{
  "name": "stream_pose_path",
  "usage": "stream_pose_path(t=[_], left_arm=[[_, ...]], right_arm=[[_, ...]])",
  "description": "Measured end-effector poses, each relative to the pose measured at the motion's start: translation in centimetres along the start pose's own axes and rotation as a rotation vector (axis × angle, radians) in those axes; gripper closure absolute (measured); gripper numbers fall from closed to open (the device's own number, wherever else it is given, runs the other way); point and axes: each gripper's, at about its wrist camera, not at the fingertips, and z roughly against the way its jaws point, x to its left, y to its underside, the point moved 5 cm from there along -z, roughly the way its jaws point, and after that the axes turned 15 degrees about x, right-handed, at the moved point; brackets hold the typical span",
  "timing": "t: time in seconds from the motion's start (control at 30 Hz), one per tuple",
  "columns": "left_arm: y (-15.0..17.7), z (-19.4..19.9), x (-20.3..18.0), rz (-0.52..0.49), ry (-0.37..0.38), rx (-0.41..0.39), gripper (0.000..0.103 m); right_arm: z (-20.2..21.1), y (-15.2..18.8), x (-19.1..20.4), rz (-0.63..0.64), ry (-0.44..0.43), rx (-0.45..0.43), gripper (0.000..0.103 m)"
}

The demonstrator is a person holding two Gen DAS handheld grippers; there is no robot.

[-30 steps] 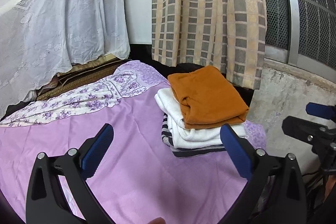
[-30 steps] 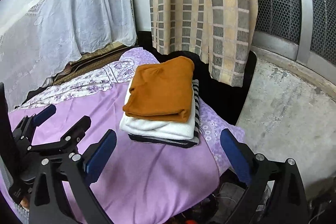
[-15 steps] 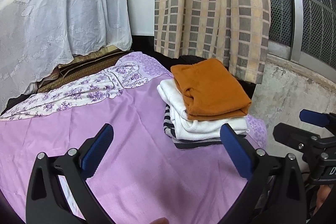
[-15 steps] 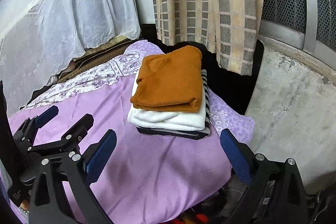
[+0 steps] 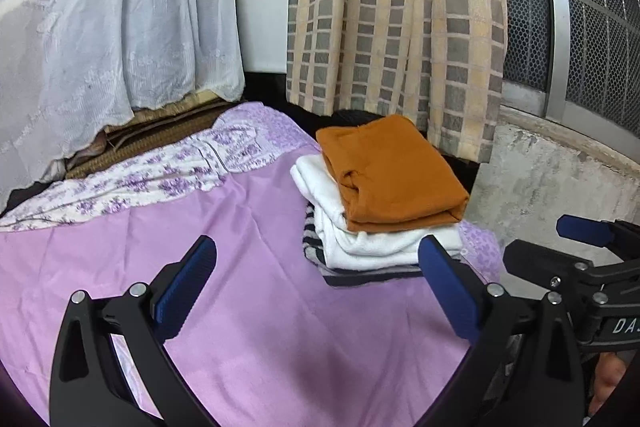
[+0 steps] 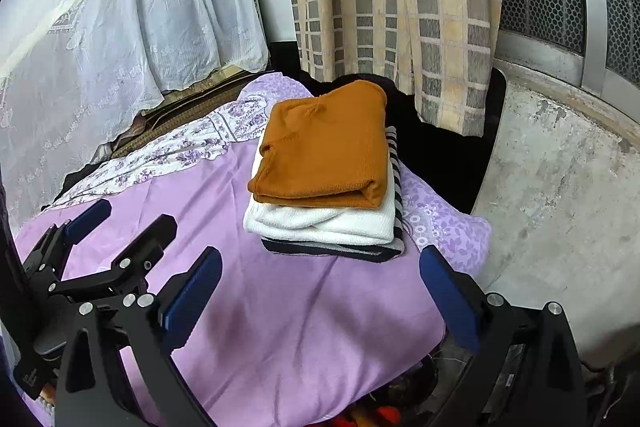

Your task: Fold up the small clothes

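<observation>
A stack of folded clothes sits on the purple sheet (image 5: 240, 307): an orange garment (image 5: 392, 175) on top, a white one (image 5: 360, 243) under it, a black-and-white striped one (image 5: 316, 251) at the bottom. The same stack shows in the right wrist view, the orange garment (image 6: 328, 147) above the white one (image 6: 320, 223). My left gripper (image 5: 318, 275) is open and empty, hovering above the sheet in front of the stack. My right gripper (image 6: 320, 287) is open and empty, just in front of the stack. Each gripper shows in the other's view, the right one (image 5: 560, 243) and the left one (image 6: 120, 223).
A floral purple cloth (image 5: 160, 179) lies at the back of the sheet. A white lace curtain (image 5: 100, 27) hangs at the left, a checked curtain (image 5: 392, 19) behind the stack. A concrete ledge (image 6: 560, 187) and window mesh stand at the right.
Both grippers have tilted and pulled back a little, so the stack sits lower and nearer in the views. Both stay open and empty. The stack has not moved.
</observation>
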Motion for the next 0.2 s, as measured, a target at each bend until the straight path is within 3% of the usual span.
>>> stream_pose_path(t=[0.2], left_arm=[[0.03, -0.47, 0.05, 0.004, 0.001, 0.037, 0.005]], right_arm=[[0.07, 0.02, 0.06, 0.000, 0.001, 0.000, 0.004]])
